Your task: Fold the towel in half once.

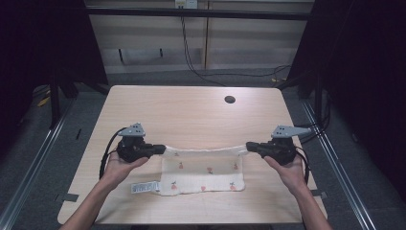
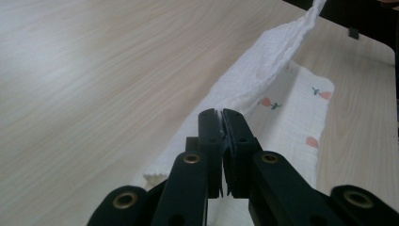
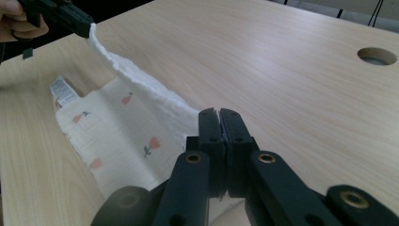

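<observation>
The little fruit-print cloth (image 1: 203,173) lies at the near middle of the table (image 1: 191,108), its far edge lifted. The left gripper (image 1: 160,149) and right gripper (image 1: 249,146) are each clamped tight on one far corner of the cloth. I'd keep that edge taut and carry both corners evenly toward the near hem.

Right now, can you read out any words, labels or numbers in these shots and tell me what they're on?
Care tag on the white cloth: printed lines, too small and blurred to read.
Cloth print: small red fruit shapes, no words.
Nothing else carries readable text.
</observation>
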